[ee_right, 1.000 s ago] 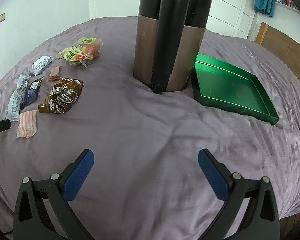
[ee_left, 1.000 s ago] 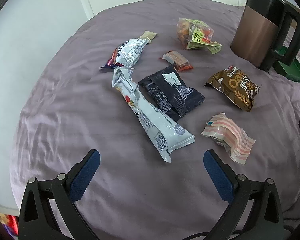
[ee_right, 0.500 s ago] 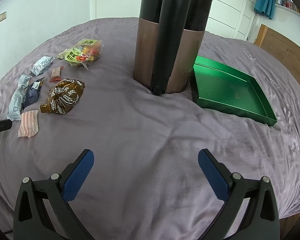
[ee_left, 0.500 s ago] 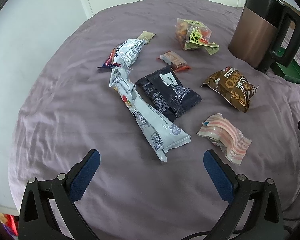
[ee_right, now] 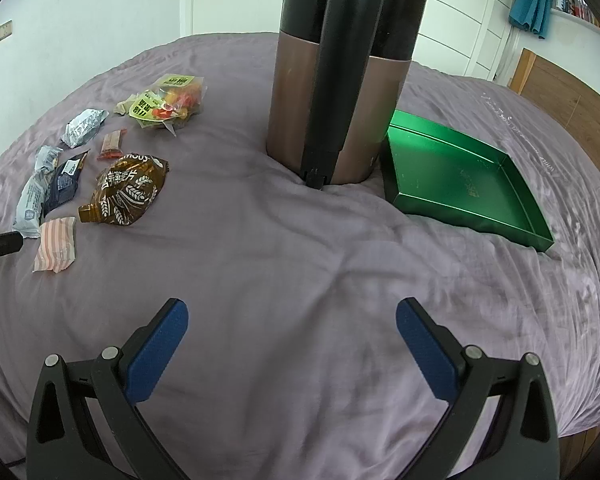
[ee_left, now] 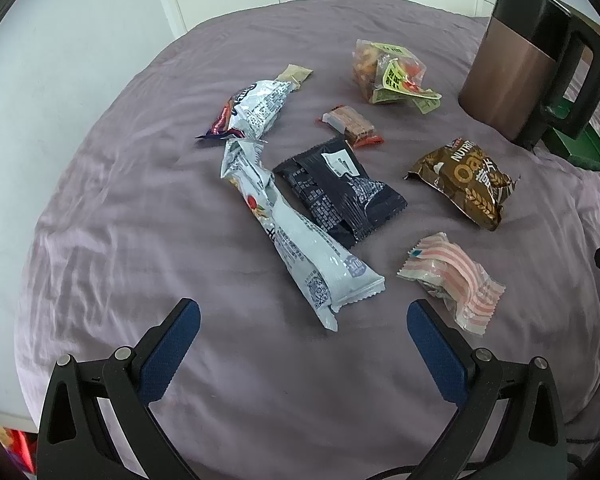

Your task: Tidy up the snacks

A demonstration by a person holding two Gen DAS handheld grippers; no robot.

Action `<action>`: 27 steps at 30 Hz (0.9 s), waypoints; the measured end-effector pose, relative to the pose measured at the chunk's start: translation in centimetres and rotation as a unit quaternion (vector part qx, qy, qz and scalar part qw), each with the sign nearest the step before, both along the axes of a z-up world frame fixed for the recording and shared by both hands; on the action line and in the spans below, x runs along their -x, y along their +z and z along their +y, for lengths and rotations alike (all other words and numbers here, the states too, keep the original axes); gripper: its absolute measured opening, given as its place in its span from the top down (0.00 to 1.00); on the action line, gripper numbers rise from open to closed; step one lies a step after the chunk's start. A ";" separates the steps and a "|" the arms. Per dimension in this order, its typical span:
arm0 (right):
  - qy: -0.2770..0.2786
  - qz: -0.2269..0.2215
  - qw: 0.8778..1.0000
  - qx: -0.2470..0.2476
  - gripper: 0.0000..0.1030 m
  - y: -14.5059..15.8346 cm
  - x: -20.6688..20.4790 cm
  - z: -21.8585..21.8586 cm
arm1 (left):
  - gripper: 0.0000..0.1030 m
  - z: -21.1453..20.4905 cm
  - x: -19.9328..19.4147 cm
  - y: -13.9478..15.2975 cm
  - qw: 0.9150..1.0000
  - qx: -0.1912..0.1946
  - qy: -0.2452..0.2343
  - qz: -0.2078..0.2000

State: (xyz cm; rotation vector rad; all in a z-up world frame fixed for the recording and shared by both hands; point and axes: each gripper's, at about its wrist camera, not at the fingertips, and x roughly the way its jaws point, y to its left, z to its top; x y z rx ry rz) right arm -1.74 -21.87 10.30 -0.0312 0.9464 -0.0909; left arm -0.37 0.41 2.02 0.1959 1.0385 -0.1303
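Note:
Several snack packets lie on a purple bedspread [ee_left: 140, 216]. In the left wrist view a long pale-blue packet [ee_left: 300, 248] lies just ahead of my open left gripper [ee_left: 303, 315], beside a black packet [ee_left: 340, 192], a pink striped packet [ee_left: 452, 280], a brown oat bag [ee_left: 466, 182], a silver bag [ee_left: 252, 108], a small red bar [ee_left: 352, 124] and a clear bag of mixed snacks [ee_left: 388, 72]. My right gripper [ee_right: 292, 320] is open over bare bedspread, facing the green tray [ee_right: 460, 180]. The brown oat bag [ee_right: 128, 190] and pink striped packet [ee_right: 56, 248] lie to its left.
A copper and black kettle [ee_right: 340, 80] stands upright on the bed against the tray's left edge; the kettle [ee_left: 528, 64] hides most of the tray in the left wrist view. White wardrobe doors stand behind. The bed edge drops off at the left.
Both views have shifted slightly: the snacks sit a little further left and up in the left wrist view, and the kettle and tray appear marginally closer in the right. Both grippers stay open.

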 end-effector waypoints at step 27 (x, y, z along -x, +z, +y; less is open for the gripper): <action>0.003 0.002 1.000 0.006 0.00 0.0 0.1 0.4 | 0.01 -0.1 -0.3 0.1 1.000 0.009 -0.002 -0.002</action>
